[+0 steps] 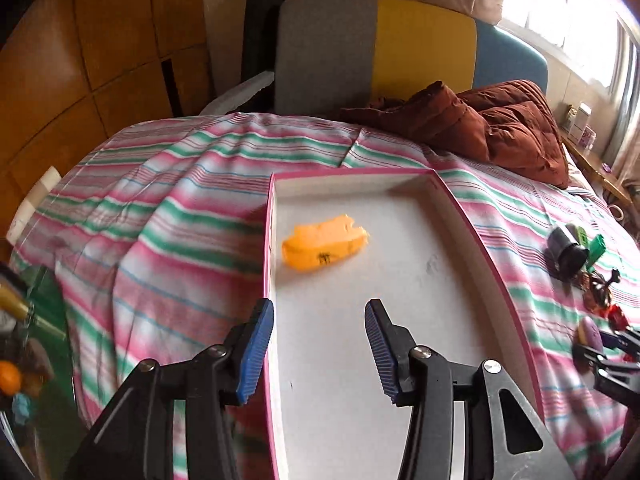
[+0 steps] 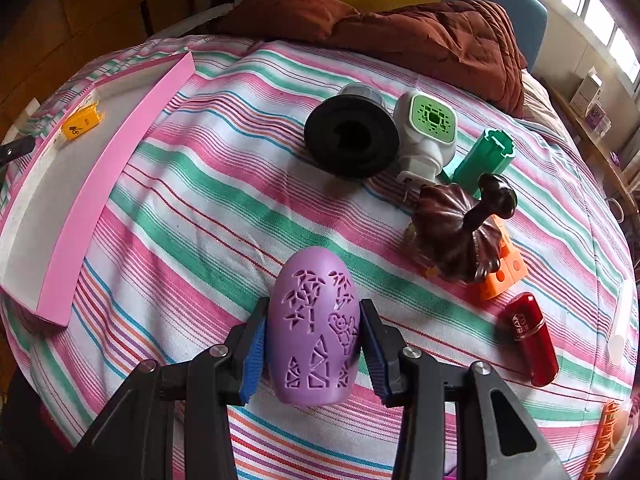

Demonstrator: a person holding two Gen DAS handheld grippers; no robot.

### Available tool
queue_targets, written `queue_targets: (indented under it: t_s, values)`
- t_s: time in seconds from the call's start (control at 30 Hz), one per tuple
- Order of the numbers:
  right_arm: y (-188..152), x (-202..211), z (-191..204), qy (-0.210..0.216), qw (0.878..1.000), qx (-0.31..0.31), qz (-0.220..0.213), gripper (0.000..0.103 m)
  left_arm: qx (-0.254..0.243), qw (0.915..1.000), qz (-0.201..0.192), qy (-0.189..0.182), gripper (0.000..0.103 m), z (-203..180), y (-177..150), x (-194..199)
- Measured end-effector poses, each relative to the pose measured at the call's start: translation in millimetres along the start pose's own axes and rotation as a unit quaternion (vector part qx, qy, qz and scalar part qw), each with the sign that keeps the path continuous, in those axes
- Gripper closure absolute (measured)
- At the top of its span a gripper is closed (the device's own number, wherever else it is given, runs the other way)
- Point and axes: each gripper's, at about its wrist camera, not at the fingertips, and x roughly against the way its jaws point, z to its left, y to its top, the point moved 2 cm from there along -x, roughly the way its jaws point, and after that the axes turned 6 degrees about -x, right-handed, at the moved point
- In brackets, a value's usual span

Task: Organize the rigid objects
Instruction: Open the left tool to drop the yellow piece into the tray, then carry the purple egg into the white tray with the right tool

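A pink-rimmed white tray [image 1: 460,208] lies on the striped bed; it also shows at the left of the right wrist view [image 2: 100,184]. An orange block [image 1: 324,242] lies in the tray, blurred; it also shows in the right wrist view [image 2: 82,122]. My left gripper [image 1: 319,354] is open and empty above the tray's near part. My right gripper [image 2: 313,354] is closed on a purple egg-shaped object [image 2: 314,332] with cut-out patterns, over the bed. The egg and right gripper also show at the right edge of the left wrist view [image 1: 590,340].
On the bed lie a black round piece [image 2: 352,142], a white and green plug-in device [image 2: 428,128], a green cylinder [image 2: 486,158], a dark brown figurine [image 2: 460,232], an orange cube block [image 2: 506,274] and a red tube [image 2: 530,338]. A brown quilt [image 2: 420,36] lies at the back.
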Motion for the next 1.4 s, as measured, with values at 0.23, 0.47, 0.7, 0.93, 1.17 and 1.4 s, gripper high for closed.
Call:
queue_targets:
  t_s: [0.23,0.47,0.7,0.93,1.17,1.4]
  values:
    - [-1.8,0.8,3.0,-0.013,1.000,0.007,-0.008,0.060,0.003,0.9999,-0.011,-0.004,0.051,-14.5,-22.6,34.7]
    - [-3.0,4.2,0.4,-0.019,1.000,-0.011,-0.009,0.060,0.006,0.9995,-0.031,-0.001,0.048,-15.8,-30.0,58.6]
    - [-3.1,4.1,2.8,-0.033,0.999,-0.030,-0.012,0.060,0.005,0.9995,-0.032,-0.003,0.048,-14.2,-39.0,65.9]
    - [-5.8,6.8,3.6,-0.044,0.998,-0.049,-0.018,0.060,0.013,0.9996,-0.025,-0.004,0.048,-8.5,-51.5,64.9]
    - [1.4,19.4,10.4,-0.033,0.995,-0.086,-0.025,0.060,0.015,0.9997,-0.020,-0.003,0.048,-2.1,-58.2,62.4]
    - [34.9,53.7,44.5,0.032,0.993,-0.091,-0.067,0.060,0.024,0.9996,-0.015,-0.007,0.048,2.3,-60.9,56.3]
